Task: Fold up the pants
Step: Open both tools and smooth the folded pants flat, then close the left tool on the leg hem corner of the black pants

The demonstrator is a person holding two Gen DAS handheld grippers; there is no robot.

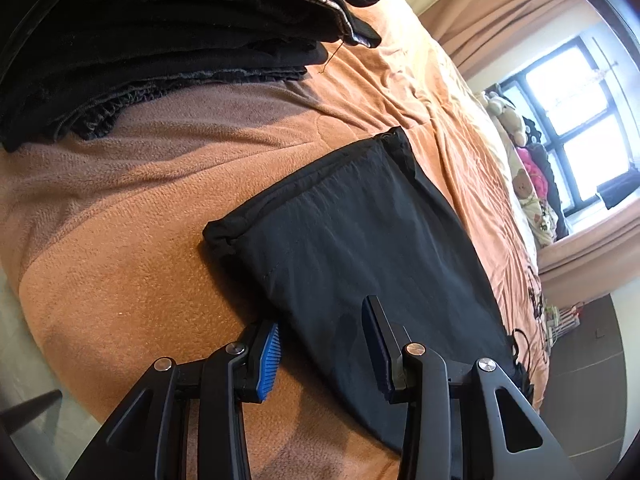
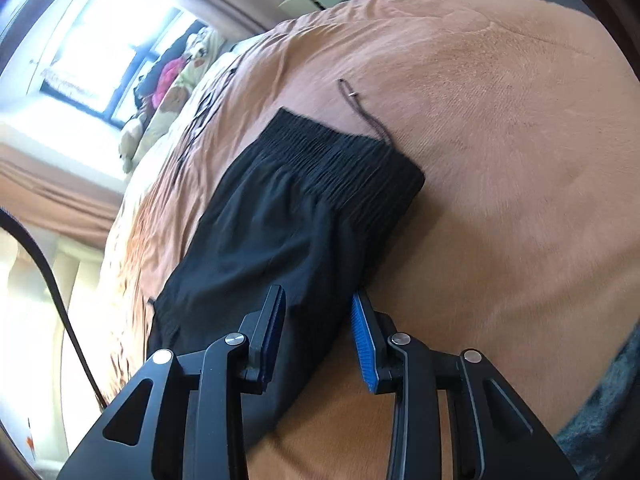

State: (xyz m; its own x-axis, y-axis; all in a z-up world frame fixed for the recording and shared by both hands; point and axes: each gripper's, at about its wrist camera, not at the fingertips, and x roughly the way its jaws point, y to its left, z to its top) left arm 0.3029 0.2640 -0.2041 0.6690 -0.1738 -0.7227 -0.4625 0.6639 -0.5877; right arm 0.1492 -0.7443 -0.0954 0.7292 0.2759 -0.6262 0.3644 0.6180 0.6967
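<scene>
Black pants (image 1: 360,232) are lying folded into a flat rectangle on an orange blanket (image 1: 132,264) covering a bed. The left gripper (image 1: 324,354) is hovering over the near edge of the pants, its jaws standing apart with nothing pinched between them; one blue pad (image 1: 269,360) is sitting over the blanket, the other over the fabric. A pile of dark clothes (image 1: 160,40) is resting at the top left. A bright window (image 1: 580,120) is showing at the right, with stuffed toys (image 1: 524,184) beside it.
</scene>
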